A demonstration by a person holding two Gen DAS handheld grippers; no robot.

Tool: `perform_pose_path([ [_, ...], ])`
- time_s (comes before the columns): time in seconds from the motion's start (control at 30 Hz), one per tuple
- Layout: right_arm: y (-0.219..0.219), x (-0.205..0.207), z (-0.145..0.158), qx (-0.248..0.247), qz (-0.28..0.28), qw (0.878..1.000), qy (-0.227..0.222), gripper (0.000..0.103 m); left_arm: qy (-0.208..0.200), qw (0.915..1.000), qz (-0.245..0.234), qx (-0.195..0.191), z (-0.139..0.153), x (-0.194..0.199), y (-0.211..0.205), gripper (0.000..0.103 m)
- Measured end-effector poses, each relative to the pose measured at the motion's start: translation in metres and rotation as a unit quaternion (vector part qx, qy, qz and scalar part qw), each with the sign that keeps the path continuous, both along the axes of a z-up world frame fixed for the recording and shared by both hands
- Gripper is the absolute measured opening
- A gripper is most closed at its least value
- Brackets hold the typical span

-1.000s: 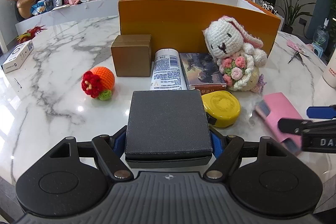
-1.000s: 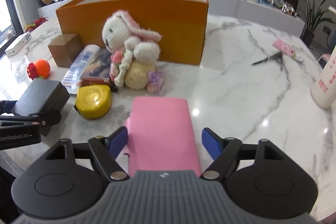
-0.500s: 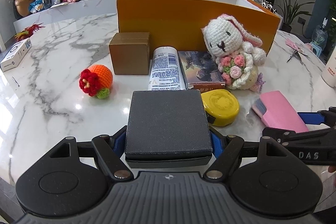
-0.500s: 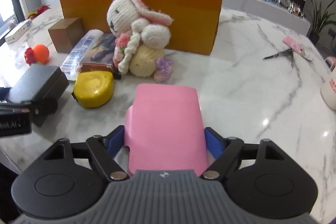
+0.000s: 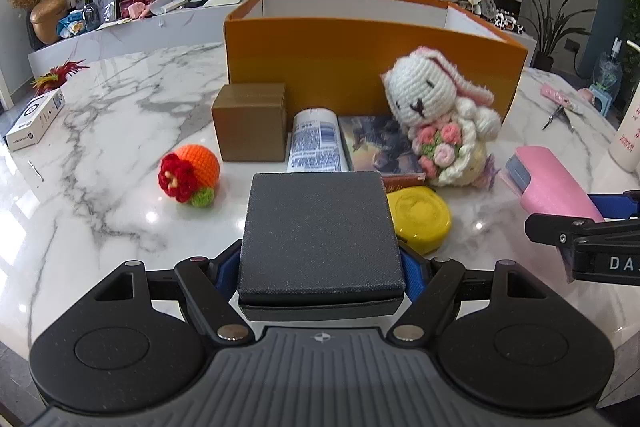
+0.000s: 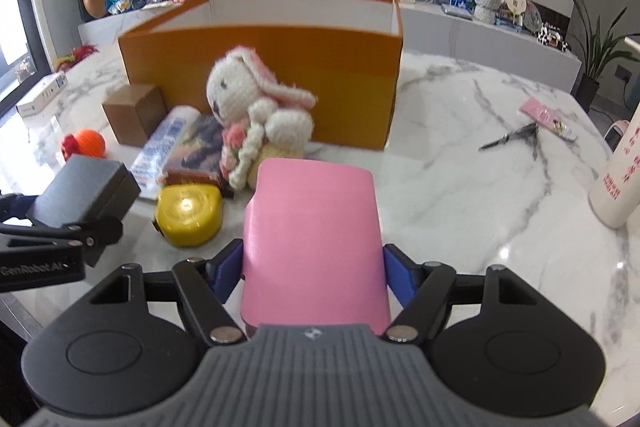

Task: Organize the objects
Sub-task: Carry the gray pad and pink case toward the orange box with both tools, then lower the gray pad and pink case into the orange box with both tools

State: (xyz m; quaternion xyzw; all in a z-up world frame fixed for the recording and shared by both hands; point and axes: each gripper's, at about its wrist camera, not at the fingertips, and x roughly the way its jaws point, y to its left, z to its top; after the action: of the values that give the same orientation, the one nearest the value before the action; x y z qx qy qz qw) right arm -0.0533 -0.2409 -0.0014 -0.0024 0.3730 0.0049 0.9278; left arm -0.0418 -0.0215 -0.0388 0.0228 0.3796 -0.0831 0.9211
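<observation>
Your left tongs pinch the dark box, your right tongs the pink case, both raised for the orange bin ahead.

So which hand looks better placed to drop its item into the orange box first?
Probably right: the right gripper holds the pink case raised, facing the orange box, though the bunny stands between.

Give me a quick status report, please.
Left claw shut on grey box. Right claw shut on pink case. Orange bin ahead; bunny in front of it.
</observation>
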Motion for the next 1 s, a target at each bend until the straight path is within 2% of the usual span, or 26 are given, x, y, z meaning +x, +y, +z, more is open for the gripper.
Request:
perform_pose_path([
  [0.47, 0.008, -0.003, 0.022, -0.002, 0.003, 1.0, -0.023, 0.074, -0.023, 0.9995, 0.006, -0.022, 0.029, 0.004, -0.008, 0.088],
  [0.63, 0.01, -0.005, 0.037, 0.0, 0.005, 0.999, -0.044, 0.074, -0.039, 0.9987, 0.006, -0.031, 0.048, 0.009, -0.013, 0.088],
  [0.83, 0.009, 0.008, 0.064, 0.005, 0.005, 0.997, -0.073, 0.074, -0.057, 0.9974, 0.007, -0.043, 0.069, 0.022, -0.016, 0.088],
  [1.0, 0.005, 0.033, 0.083, 0.008, 0.001, 0.996, -0.092, 0.074, -0.063, 0.9969, 0.016, -0.044, 0.083, 0.05, -0.016, 0.088],
])
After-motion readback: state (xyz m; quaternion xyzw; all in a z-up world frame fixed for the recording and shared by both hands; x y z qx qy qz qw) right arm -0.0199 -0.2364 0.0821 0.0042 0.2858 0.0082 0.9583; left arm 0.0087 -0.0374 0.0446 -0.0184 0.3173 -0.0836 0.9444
